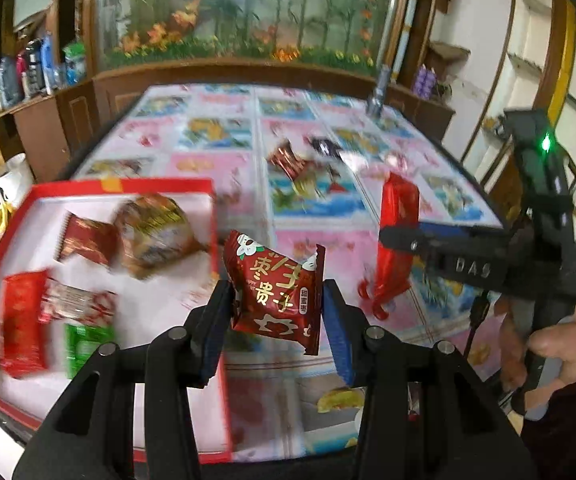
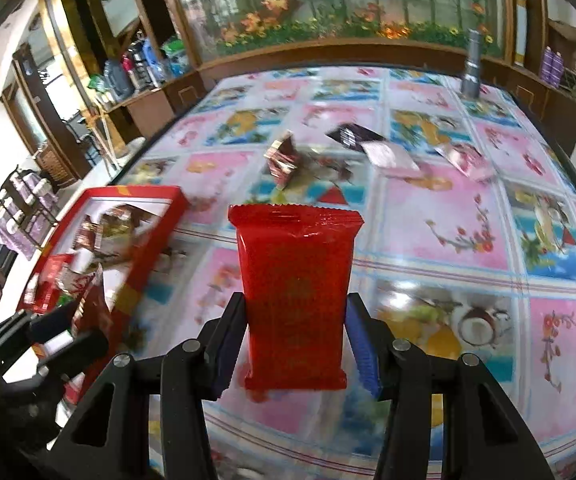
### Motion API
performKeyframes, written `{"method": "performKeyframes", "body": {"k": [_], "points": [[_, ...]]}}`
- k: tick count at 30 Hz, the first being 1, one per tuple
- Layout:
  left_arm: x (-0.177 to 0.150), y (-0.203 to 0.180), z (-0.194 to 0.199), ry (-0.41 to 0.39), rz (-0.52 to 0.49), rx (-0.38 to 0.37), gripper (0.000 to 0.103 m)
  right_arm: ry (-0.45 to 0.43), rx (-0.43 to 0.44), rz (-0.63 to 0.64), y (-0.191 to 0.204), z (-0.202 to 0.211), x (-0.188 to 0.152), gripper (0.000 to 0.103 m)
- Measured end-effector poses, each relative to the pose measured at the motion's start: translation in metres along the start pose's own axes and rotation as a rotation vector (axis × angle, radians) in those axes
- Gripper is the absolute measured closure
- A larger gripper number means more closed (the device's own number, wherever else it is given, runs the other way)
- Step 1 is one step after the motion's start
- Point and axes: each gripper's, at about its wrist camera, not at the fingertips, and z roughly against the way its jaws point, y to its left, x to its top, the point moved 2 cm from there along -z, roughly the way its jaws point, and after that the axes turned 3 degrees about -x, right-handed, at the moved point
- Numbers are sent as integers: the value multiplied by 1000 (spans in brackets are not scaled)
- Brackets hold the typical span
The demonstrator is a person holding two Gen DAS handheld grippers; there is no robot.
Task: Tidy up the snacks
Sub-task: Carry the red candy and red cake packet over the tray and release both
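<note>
My left gripper (image 1: 278, 320) is shut on a dark red snack packet with gold characters (image 1: 278, 288), held above the table beside the red box's (image 1: 160, 186) right wall. The box holds several wrapped snacks (image 1: 88, 240). My right gripper (image 2: 293, 344) is shut on a bright red flat packet (image 2: 295, 292), standing upright between the pads. That same red packet (image 1: 397, 236) and the right gripper show at the right of the left wrist view. In the right wrist view the box (image 2: 144, 236) lies at the left.
Loose snacks lie further back on the flowered tablecloth: a striped dark red one (image 2: 284, 158), a black packet (image 2: 349, 133), and pale pink ones (image 2: 389, 156) (image 2: 463, 160). A grey flashlight (image 2: 472, 66) stands at the table's far right. A wooden cabinet with a painted panel runs behind.
</note>
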Motion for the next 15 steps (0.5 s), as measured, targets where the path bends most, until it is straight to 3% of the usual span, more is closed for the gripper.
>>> {"method": "performKeyframes", "body": {"k": [8,15], "points": [[6,47,37,-97,15,151,60,-20,143,46,61,4,14,53],[-4,108,50,-120,73,311,60,-10,274,154,148,0,19,53]]}}
